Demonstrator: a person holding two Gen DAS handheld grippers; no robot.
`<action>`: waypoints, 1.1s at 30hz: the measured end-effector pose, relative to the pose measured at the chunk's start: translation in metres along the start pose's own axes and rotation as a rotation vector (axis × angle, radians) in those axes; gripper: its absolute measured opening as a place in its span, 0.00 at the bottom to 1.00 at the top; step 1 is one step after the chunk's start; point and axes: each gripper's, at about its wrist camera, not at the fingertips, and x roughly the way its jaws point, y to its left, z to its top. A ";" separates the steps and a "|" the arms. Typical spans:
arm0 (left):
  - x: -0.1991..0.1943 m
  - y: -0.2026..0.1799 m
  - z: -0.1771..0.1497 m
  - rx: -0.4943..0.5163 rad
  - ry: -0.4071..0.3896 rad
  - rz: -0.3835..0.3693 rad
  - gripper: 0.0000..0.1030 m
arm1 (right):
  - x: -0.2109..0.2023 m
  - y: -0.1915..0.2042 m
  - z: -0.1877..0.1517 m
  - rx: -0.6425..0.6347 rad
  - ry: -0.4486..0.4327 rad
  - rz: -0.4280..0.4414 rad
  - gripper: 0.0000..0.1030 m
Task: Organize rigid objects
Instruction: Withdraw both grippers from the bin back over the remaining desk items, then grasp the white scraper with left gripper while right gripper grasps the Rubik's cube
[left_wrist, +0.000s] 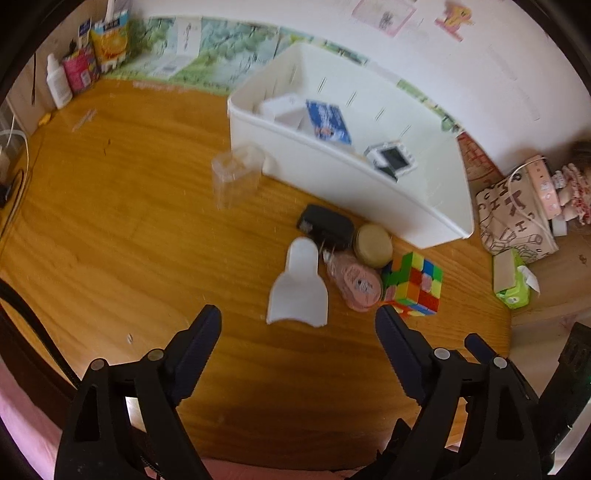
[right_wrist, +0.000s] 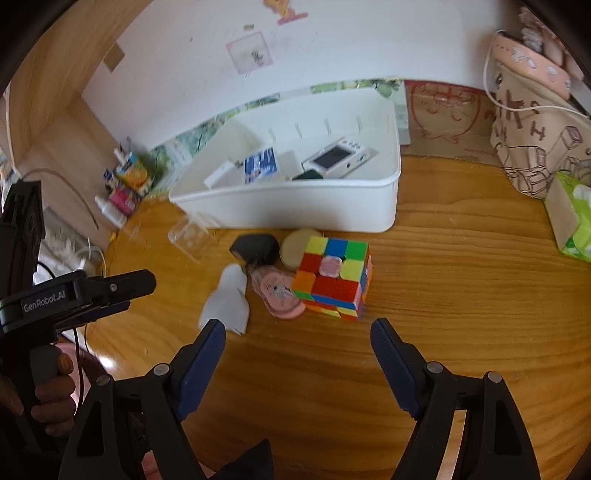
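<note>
bare wooden tabletop (left_wrist: 129, 221) left, white bin (left_wrist: 332, 177) behind clutter

L claw (left_wrist: 298, 314), R claw (right_wrist: 297, 326): both agape, empty, angled down.

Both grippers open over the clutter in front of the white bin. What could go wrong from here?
1. The white scoop, black charger, pink packet, round tin and colour cube lie packed together; closing on one will likely shove or catch a neighbour.
2. The left gripper and right gripper aim at the same cluster, so they could collide.
3. The clear cup beside the white bin is hard to see and easily knocked over.
</note>
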 end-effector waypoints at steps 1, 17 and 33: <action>0.004 -0.001 -0.002 -0.012 0.014 0.007 0.85 | 0.001 -0.003 0.000 -0.011 0.013 0.001 0.79; 0.063 -0.013 -0.007 -0.133 0.167 0.149 0.85 | 0.028 -0.028 0.014 -0.110 0.141 0.126 0.79; 0.101 -0.025 0.022 -0.097 0.222 0.262 0.85 | 0.069 -0.036 0.040 -0.051 0.166 0.194 0.79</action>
